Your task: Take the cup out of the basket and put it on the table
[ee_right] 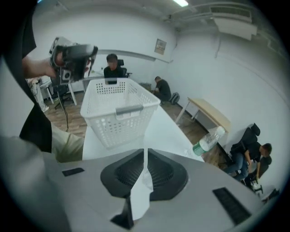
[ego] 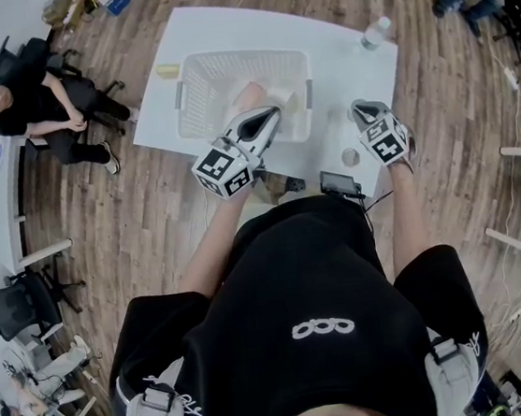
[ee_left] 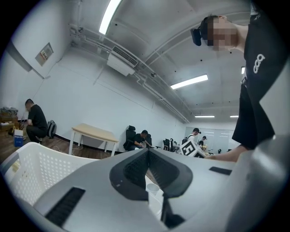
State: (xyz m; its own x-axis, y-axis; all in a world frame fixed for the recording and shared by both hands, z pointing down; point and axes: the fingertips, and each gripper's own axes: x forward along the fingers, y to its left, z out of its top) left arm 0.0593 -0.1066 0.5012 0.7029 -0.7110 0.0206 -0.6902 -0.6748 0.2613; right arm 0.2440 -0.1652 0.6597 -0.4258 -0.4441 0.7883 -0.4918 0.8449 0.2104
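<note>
A small white cup (ego: pixel 350 156) stands on the white table (ego: pixel 210 29), right of the basket and near the front edge. It also shows in the left gripper view, below the jaws (ee_left: pixel 153 188). The white mesh basket (ego: pixel 197 73) sits mid-table with a peach-coloured thing (ego: pixel 249 95) inside. My left gripper (ego: pixel 273 112) hangs over the basket's near right corner, shut with nothing in it; its jaws meet (ee_left: pixel 147 152). My right gripper (ego: pixel 362 106) is over the table just beyond the cup, also shut and empty (ee_right: pixel 145 152).
A plastic water bottle (ego: pixel 374 33) stands at the table's far right corner (ee_right: pixel 206 140). A small yellowish item (ego: pixel 166 71) lies left of the basket. People sit at desks and chairs (ego: pixel 27 302) around the room on a wooden floor.
</note>
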